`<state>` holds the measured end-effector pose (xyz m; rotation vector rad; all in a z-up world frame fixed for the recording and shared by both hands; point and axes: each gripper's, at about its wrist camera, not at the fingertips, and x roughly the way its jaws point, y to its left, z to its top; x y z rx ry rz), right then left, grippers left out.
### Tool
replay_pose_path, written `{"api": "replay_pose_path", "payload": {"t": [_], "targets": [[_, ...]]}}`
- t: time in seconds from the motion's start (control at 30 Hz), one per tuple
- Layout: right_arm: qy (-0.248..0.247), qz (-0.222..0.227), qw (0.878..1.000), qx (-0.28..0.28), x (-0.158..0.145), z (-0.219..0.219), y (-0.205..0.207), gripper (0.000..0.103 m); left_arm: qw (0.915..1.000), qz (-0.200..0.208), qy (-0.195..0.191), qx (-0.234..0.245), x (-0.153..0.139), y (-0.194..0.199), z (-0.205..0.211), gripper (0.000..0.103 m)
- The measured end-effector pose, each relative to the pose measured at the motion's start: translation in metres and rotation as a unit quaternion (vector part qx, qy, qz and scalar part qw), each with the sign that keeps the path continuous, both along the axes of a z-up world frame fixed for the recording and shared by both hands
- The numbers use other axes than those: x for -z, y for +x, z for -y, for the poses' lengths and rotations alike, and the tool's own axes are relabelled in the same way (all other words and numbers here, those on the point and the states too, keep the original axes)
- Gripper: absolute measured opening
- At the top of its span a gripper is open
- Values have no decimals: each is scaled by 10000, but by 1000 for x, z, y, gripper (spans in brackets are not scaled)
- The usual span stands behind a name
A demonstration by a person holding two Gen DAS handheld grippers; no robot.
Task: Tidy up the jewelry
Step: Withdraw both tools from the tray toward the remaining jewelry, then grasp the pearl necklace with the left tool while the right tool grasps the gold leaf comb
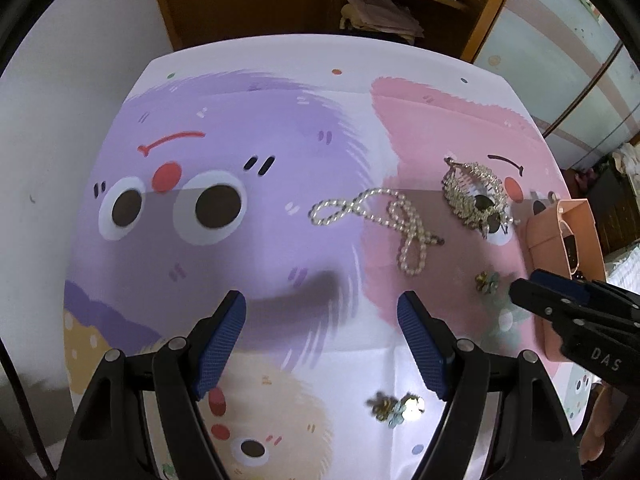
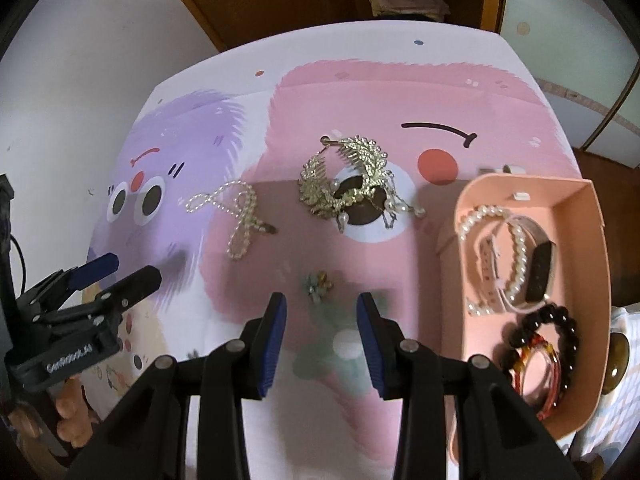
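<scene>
Blurring hides the flower earring (image 2: 318,285); pink tray (image 1: 560,240) cut off.

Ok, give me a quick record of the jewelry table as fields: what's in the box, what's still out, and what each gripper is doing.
surface: table with cartoon monster cover
box: pink tray at the right edge
in box: pearl bracelet, watch band, dark bead bracelet
still out: pearl necklace, gold hair comb, flower earring, second flower earring
left gripper: open, empty
right gripper: open, empty, flower earring just ahead
</scene>
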<state>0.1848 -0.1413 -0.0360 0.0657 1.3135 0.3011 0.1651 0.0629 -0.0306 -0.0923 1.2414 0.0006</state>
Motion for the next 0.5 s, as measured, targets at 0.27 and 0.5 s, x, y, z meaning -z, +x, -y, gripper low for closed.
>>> {"api": "replay_pose_path", "payload": {"t": [0.27,0.5], "targets": [[95,-136,9998,78,8,-3,17,37,9996,-205,51,185,5,38,10,77],[199,-47,9993,312,-6,5,44,37,9944,-844,-567,-296,15,74,15,77]]}}
